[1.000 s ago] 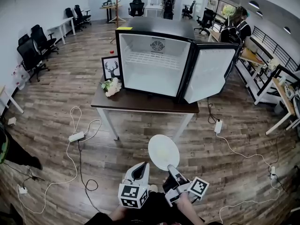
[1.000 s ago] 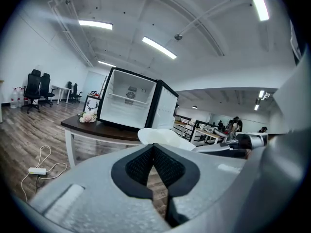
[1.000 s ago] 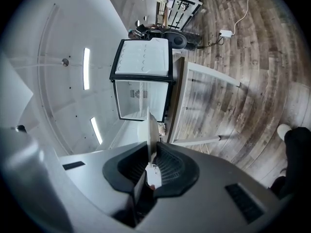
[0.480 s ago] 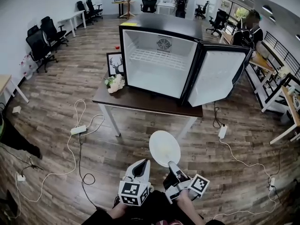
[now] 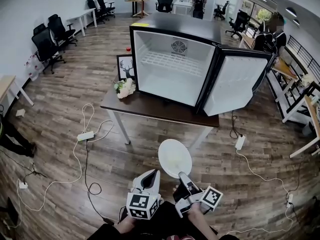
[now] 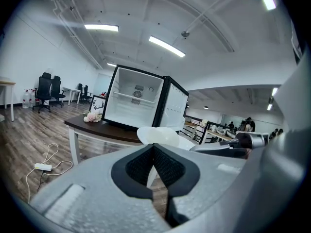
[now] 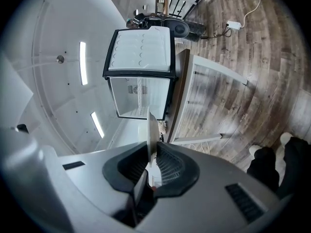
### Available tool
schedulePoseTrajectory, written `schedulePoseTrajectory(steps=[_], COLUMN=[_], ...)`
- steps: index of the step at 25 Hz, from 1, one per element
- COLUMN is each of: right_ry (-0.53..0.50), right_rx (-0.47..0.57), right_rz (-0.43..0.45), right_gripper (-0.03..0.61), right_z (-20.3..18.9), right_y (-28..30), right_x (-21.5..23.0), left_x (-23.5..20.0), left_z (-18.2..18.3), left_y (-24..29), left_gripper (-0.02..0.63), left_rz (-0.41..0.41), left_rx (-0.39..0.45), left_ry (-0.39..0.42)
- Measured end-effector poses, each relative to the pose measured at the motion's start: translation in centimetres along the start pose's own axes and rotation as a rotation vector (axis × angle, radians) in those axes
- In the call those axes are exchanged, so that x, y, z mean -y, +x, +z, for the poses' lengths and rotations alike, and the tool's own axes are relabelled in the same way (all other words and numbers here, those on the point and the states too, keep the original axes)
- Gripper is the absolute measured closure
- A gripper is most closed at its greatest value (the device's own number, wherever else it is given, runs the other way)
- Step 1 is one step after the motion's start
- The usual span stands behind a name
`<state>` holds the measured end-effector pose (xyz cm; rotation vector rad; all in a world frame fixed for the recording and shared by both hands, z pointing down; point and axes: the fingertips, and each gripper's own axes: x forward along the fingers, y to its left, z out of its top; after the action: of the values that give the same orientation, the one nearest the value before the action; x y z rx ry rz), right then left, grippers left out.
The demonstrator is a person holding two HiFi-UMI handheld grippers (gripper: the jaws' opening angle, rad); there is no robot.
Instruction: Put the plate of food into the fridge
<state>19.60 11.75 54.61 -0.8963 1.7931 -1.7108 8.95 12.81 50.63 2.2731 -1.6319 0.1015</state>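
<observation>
The left gripper [image 5: 149,176] hangs with its jaws together, nothing between them. Just right of it, the right gripper [image 5: 183,178] is clamped on the near rim of the plate [image 5: 175,157], which juts forward (its food is too pale to make out). The fridge [image 5: 170,69] stands open on the table [image 5: 150,110], straight ahead of the plate and well apart, its door [image 5: 232,84] swung right.
</observation>
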Motion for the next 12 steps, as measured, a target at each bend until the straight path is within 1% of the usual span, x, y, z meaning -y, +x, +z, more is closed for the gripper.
schedulePoseTrajectory(steps=[6,12], right_ry=[0.011,0.005], right_rx=[0.0,0.002], right_rz=[-0.007,-0.014], right_gripper=[0.52,0.52], right_z=[0.7,2.0], right_y=[1.9,4.5], right_x=[0.3,0.2], left_x=[-1.0,-3.1], left_z=[0.0,1.5], left_y=[1.6,4.1], left_gripper=[0.606,0.606], left_rz=[-0.005,-0.009], left_rx=[-0.015,-0.012], left_ry=[-0.001,-0.004])
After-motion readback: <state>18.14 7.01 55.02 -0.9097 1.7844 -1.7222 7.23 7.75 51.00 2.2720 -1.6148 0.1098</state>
